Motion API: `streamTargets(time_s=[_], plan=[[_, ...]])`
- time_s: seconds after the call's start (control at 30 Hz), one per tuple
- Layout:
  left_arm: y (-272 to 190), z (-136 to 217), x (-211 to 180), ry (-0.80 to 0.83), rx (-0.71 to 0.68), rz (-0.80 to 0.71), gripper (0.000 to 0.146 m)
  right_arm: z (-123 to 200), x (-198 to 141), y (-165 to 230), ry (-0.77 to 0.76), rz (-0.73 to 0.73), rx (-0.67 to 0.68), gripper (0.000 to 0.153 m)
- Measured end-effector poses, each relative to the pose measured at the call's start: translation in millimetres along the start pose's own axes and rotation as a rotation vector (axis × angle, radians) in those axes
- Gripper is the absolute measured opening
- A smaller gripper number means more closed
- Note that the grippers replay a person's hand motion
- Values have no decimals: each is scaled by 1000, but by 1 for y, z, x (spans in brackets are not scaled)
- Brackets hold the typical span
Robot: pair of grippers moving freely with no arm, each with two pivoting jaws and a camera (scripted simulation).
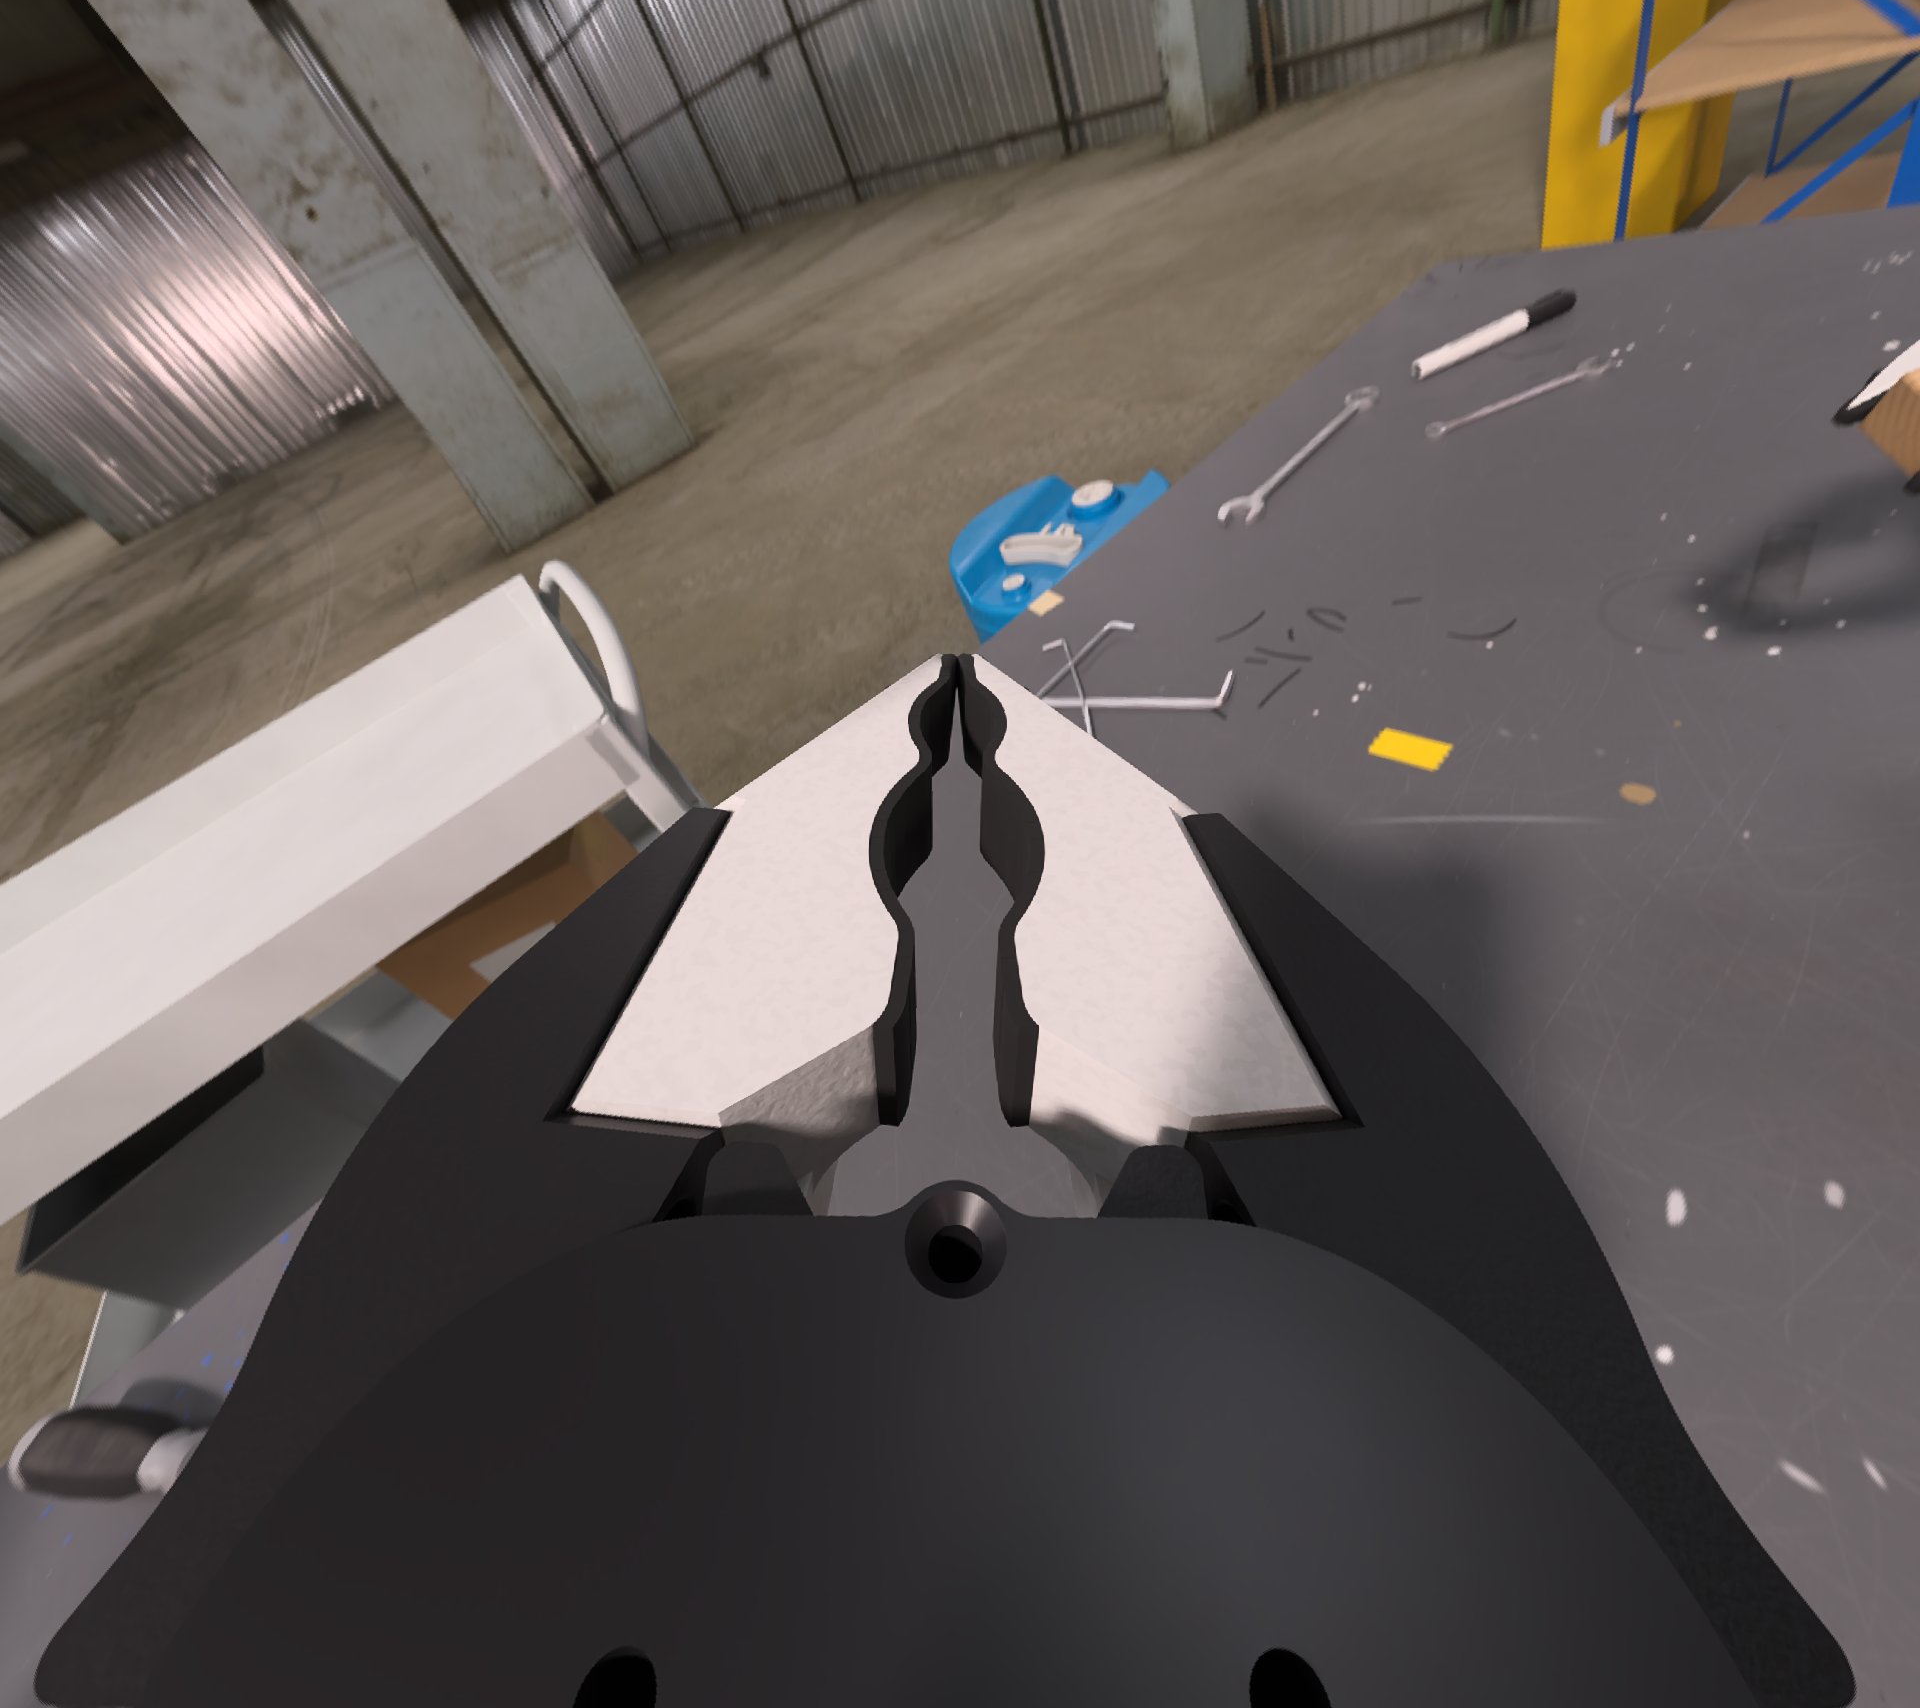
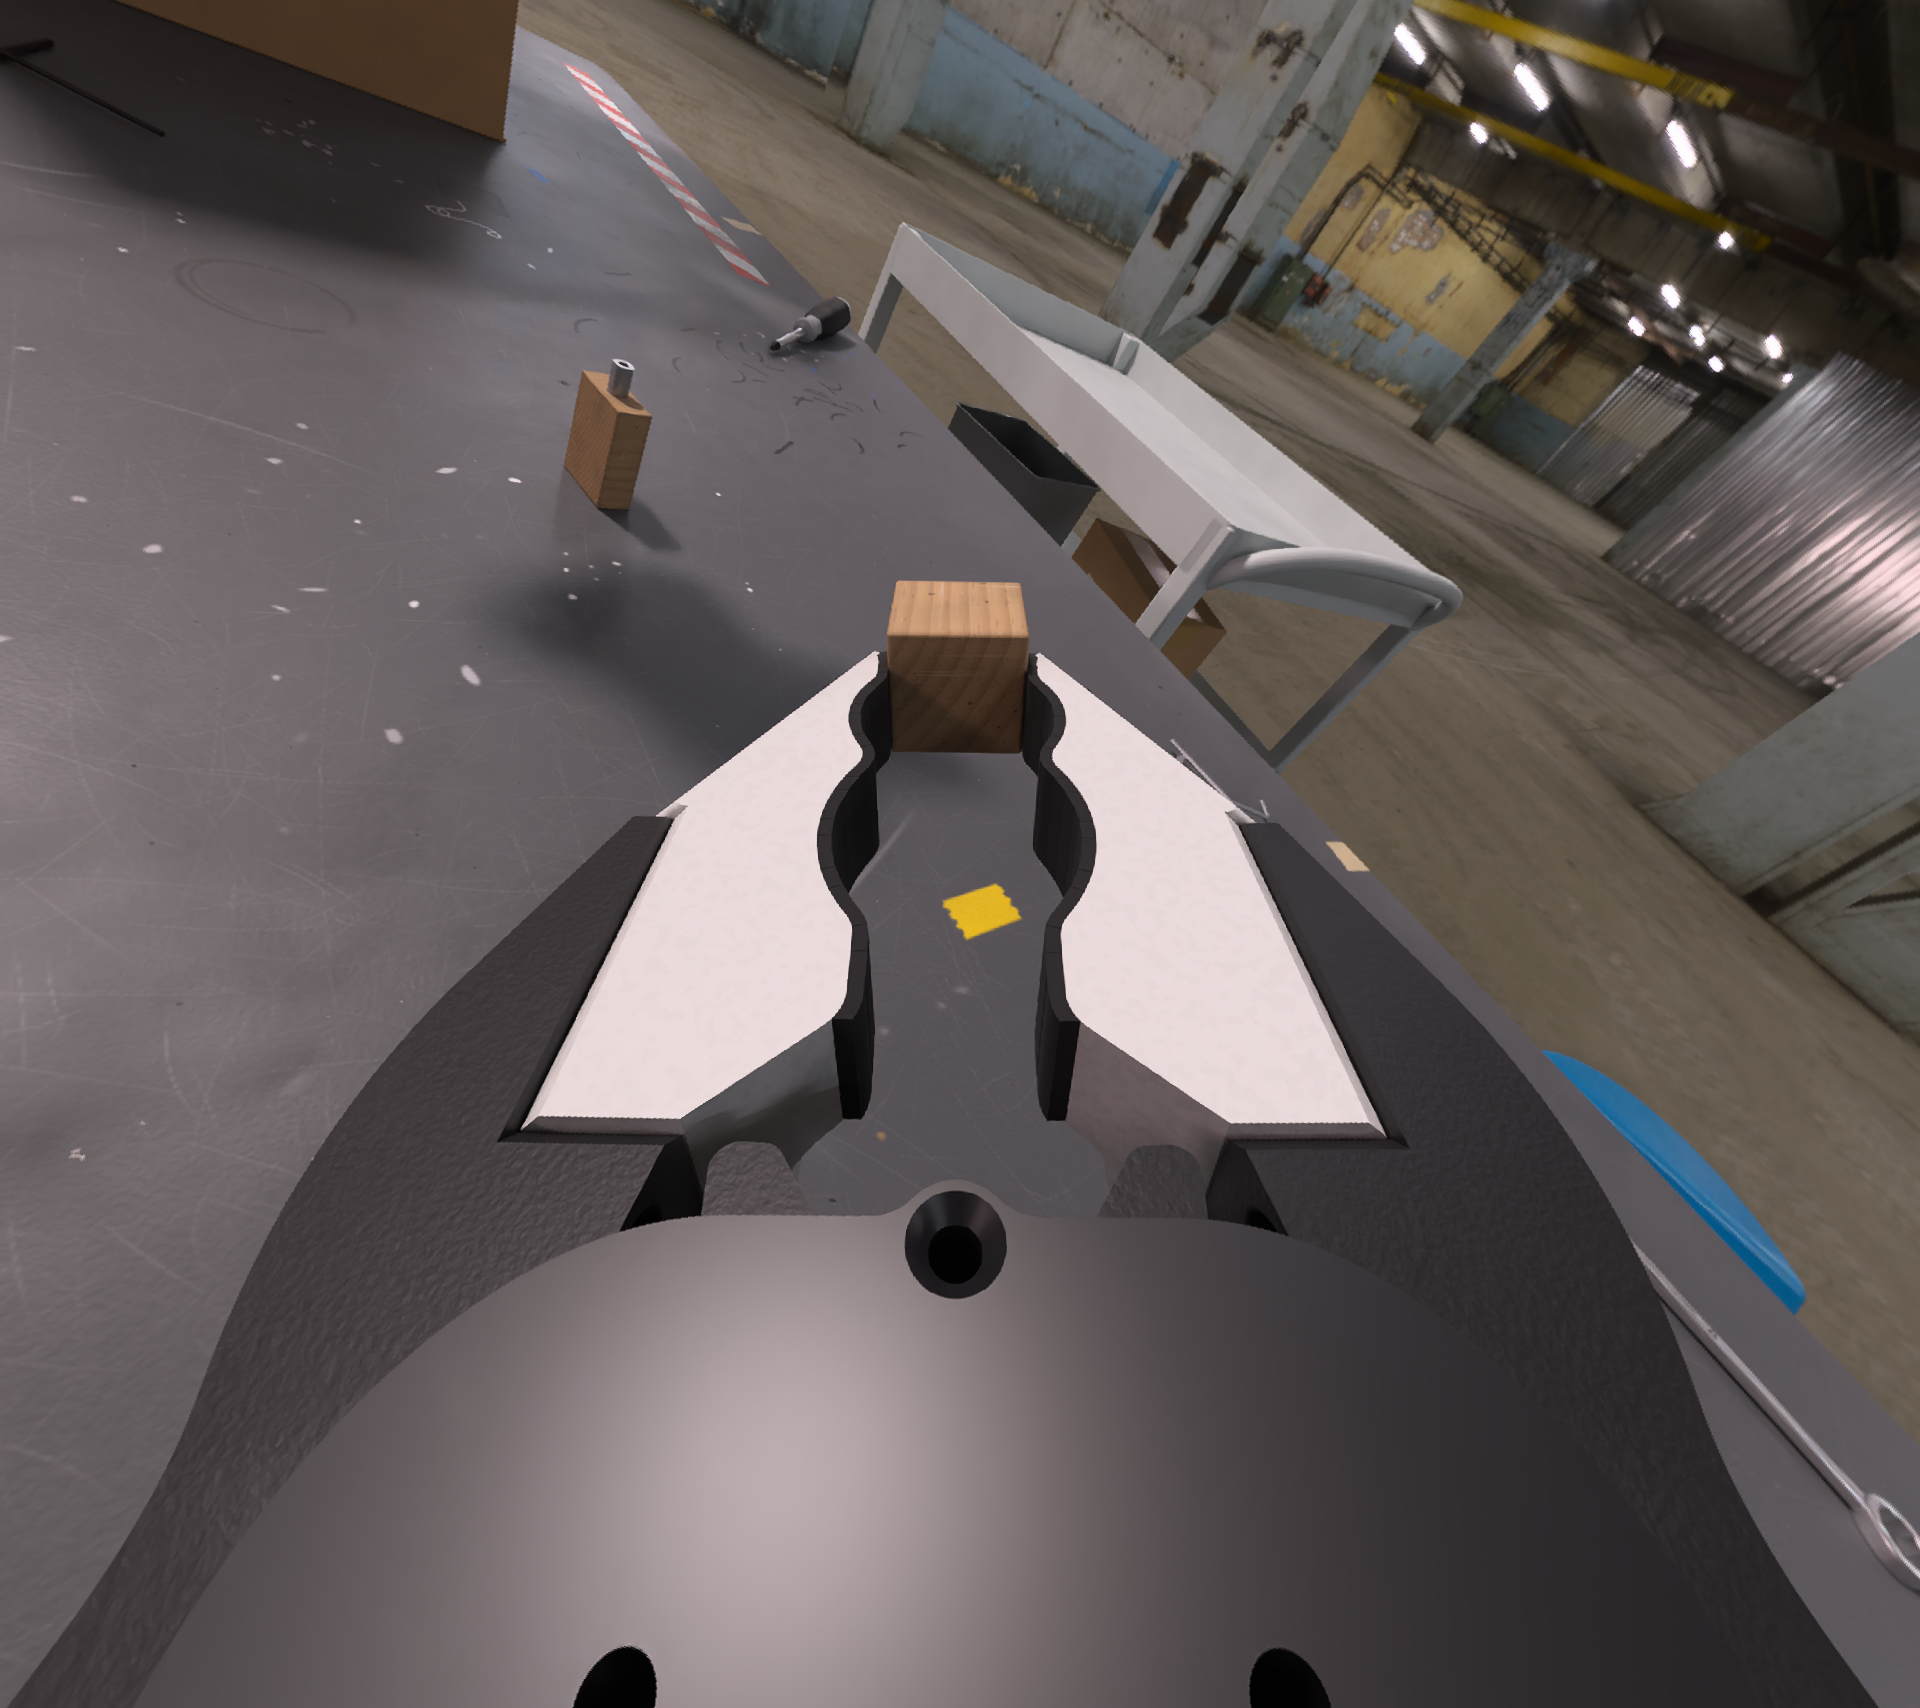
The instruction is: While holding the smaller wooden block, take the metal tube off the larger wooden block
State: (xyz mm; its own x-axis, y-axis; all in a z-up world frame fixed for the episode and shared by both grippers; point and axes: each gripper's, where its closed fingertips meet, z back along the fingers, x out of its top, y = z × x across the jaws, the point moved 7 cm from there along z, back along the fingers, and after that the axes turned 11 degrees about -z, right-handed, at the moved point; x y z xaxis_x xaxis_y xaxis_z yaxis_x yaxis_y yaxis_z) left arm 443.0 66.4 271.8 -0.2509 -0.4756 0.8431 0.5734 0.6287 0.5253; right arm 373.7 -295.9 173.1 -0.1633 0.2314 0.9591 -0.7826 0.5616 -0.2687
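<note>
1. Right wrist view: the smaller wooden block (image 2: pixel 957 667) is clamped between the right gripper (image 2: pixel 957 671) fingers, raised over the desk (image 2: pixel 260 775) near its right edge.
2. The larger wooden block (image 2: pixel 606 443) is seen upright, well apart, with the metal tube (image 2: pixel 620 376) seated on top and bare desk around it.
3. The left gripper (image 1: pixel 956 671) fingers are pressed together, empty, at the desk corner.

Grey table (image 2: pixel 260 723), tan block (image 2: pixel 956 671), yellow tape (image 2: pixel 982 913)
</note>
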Motion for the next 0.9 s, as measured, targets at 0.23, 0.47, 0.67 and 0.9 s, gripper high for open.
streamTargets(time_s=[0.23, 0.47, 0.67, 0.9], plan=[[5, -1, -24, 148, 47, -59, 2, 6, 3, -1, -23, 82, -33, 24], [27, 16, -70, 342, -36, -70, 8, 18, -1, -2, -16, 84, -28, 24], [52, 37, -105, 563, -171, -53, 23, 20, -7, 4, 7, 114, -33, 24], [29, 22, -140, 889, -415, -211, 24, 16, -9, 4, 10, 70, -22, 24]])
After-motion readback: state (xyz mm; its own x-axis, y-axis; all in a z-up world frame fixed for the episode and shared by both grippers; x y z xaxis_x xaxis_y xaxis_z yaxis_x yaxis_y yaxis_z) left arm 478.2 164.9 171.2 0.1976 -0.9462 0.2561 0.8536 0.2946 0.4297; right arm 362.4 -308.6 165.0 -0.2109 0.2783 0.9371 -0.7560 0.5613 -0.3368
